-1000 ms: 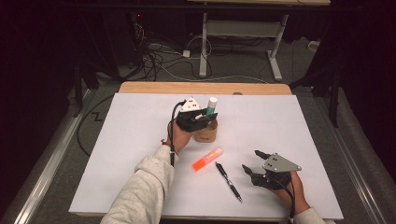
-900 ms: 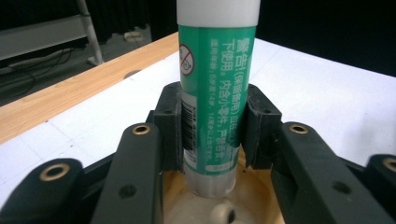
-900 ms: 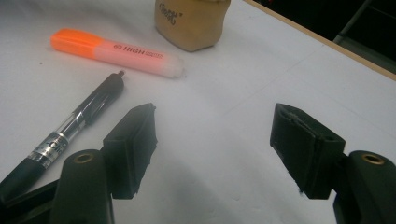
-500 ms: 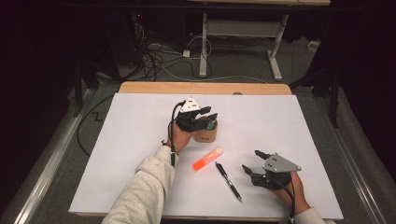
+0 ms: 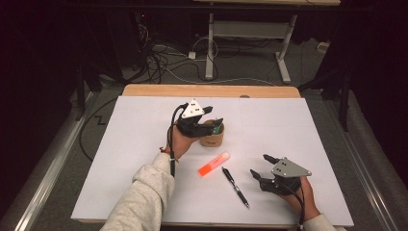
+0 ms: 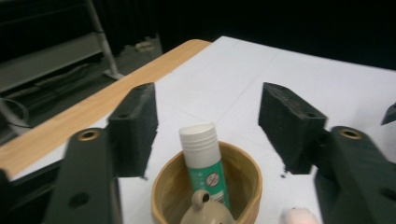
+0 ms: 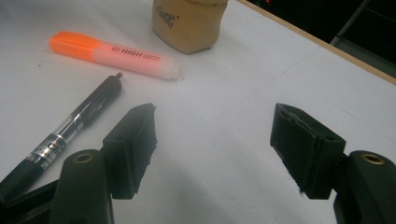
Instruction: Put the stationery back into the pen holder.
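White paper covers your table [image 5: 144, 144], with dark floor and cables beyond it. Your glue stick [image 6: 201, 161] now stands upright inside the tan cup [image 6: 247, 182], leaning near its far wall, white cap up. The left gripper [image 5: 208, 115] hovers just above the cup, and its jaws have just been opening; they stand well apart on either side of the cap, gripping nothing. Lift straight up so neither pad clips the cap or tips the cup. Just beside the cup lie the orange highlighter [image 5: 213, 164] and, nearer you, the black pen [image 5: 235, 186]. Your right gripper [image 5: 262, 167] rests near the pen, jaws wide and empty; bring it squarely across whichever you pick next.
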{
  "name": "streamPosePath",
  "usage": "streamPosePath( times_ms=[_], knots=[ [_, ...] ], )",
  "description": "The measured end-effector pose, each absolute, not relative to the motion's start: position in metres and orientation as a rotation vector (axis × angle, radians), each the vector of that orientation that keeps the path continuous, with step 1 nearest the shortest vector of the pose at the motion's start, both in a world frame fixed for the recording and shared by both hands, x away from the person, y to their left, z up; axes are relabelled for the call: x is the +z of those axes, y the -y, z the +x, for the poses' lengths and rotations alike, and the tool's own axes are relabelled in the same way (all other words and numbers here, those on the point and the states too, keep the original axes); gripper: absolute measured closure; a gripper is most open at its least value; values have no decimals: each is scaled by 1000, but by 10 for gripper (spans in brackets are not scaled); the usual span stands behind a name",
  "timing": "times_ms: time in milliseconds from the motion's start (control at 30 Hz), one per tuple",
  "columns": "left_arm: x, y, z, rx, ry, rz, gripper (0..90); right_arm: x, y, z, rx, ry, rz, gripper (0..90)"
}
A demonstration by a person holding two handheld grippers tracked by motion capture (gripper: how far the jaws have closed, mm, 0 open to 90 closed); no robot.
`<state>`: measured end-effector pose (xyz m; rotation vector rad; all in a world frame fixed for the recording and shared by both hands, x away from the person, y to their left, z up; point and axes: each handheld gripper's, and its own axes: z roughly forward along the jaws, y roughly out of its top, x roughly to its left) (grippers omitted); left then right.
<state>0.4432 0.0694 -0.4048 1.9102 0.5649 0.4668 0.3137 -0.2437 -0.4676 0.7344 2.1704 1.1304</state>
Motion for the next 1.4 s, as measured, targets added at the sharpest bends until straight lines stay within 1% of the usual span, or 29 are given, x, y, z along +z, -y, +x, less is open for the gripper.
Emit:
streamPosePath(
  times_ms=[67, 133, 300, 367, 533, 600, 667, 733, 1167, 1400],
  knots=[
    [-402, -71, 439, 492, -555, 1916, 354, -468, 244, 314, 1128, -2171, 737, 320],
    [-401, -72, 434, 510, -560, 1908, 298, -468, 243, 314, 1126, -2173, 736, 320],
    [-400, -76, 423, 545, -538, 1939, 297, -468, 244, 314, 1127, -2178, 737, 320],
    [-400, -77, 417, 566, -525, 1950, 268, -468, 244, 315, 1126, -2178, 737, 320],
    [-406, -84, 401, 602, -502, 1971, 266, -469, 245, 316, 1129, -2186, 743, 320],
    [-409, -87, 395, 611, -491, 1984, 242, -469, 245, 316, 1125, -2190, 743, 319],
    [-412, -90, 389, 627, -487, 1994, 242, -470, 246, 317, 1121, -2194, 747, 313],
    [-414, -92, 385, 611, -486, 1998, 241, -470, 246, 318, 1115, -2195, 749, 306],
    [-431, -115, 346, 669, -423, 2075, 240, -469, 246, 317, 1117, -2211, 755, 306],
    [-440, -133, 326, 692, -439, 2081, 240, -466, 240, 315, 1099, -2285, 779, 319]
  ],
)
